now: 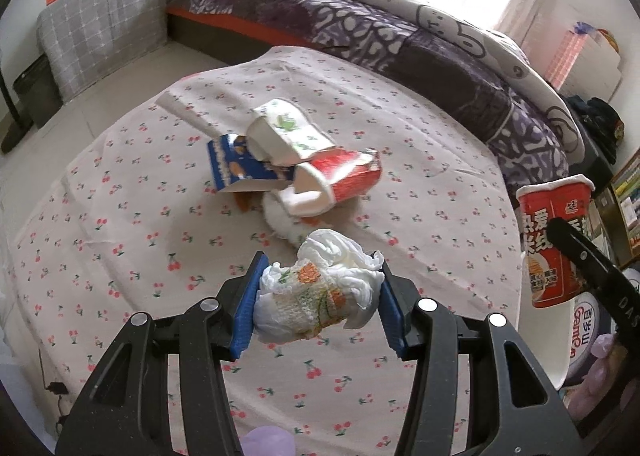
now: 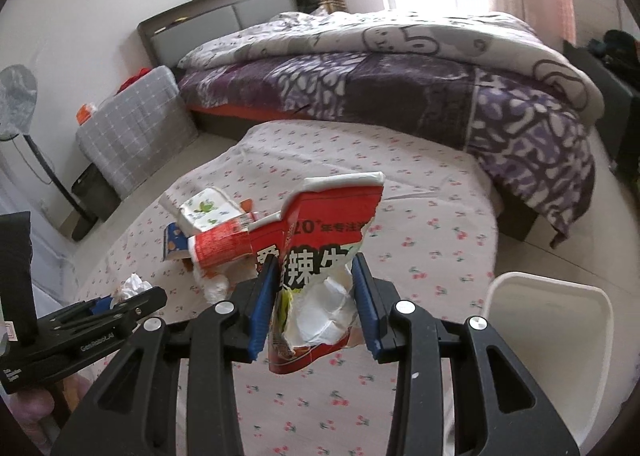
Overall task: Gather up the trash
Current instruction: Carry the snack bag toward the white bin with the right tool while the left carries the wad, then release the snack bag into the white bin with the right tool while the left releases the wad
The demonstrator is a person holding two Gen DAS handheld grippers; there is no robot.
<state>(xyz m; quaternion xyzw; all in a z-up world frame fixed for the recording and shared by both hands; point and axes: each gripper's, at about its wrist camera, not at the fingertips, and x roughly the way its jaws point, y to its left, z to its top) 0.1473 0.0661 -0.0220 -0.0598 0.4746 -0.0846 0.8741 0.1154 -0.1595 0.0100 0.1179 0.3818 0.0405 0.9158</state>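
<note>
My left gripper (image 1: 318, 296) is shut on a crumpled white tissue wad (image 1: 320, 292) with an orange flower print, held above the cherry-print tablecloth (image 1: 120, 240). My right gripper (image 2: 316, 304) is shut on a crushed red noodle cup (image 2: 324, 256), lifted off the table; that cup (image 1: 554, 240) also shows at the right edge of the left wrist view. A pile of trash stays on the table: a blue carton (image 1: 236, 168), a white cup with green print (image 1: 288, 132), a red torn cup (image 1: 340, 180) and a white wad (image 1: 284, 224) under them. The left gripper (image 2: 96, 308) appears at the lower left of the right wrist view.
A white bin (image 2: 552, 332) stands by the table at the right. Behind the table is a bed with a purple patterned quilt (image 2: 400, 92). A grey checked bag (image 2: 132, 136) and a fan (image 2: 16, 96) stand on the floor to the left. A shelf with clutter (image 1: 624, 200) is at the right.
</note>
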